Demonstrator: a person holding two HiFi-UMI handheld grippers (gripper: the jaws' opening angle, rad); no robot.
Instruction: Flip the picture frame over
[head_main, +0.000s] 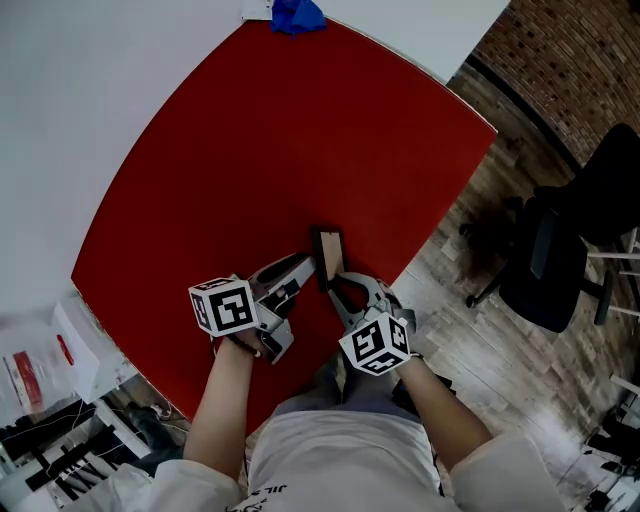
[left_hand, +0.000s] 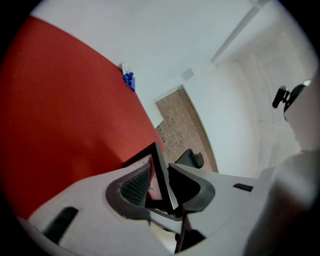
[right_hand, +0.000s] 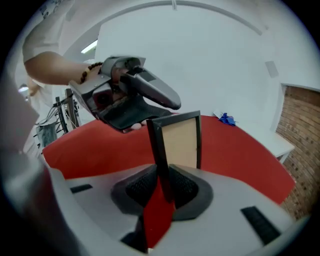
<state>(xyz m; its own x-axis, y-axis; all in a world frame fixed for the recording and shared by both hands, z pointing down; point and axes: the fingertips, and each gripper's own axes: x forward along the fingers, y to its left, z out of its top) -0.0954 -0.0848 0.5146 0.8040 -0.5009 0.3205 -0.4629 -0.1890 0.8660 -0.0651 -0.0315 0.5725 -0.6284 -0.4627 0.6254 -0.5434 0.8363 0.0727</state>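
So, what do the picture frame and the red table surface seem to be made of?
The picture frame: black matte border, likely plastic or painted wood; its tan panel looks like dull cardboard or fibreboard. The red table surface: uniform, no glare, perhaps cloth or a matte mat.

Red table (head_main: 300, 150) — blue scrap (head_main: 297, 15) at edge.

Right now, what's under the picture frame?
Only the red tabletop shows under the picture frame, held on edge by the right tool. That tool covers its lower edge, so I cannot tell whether it touches the surface.
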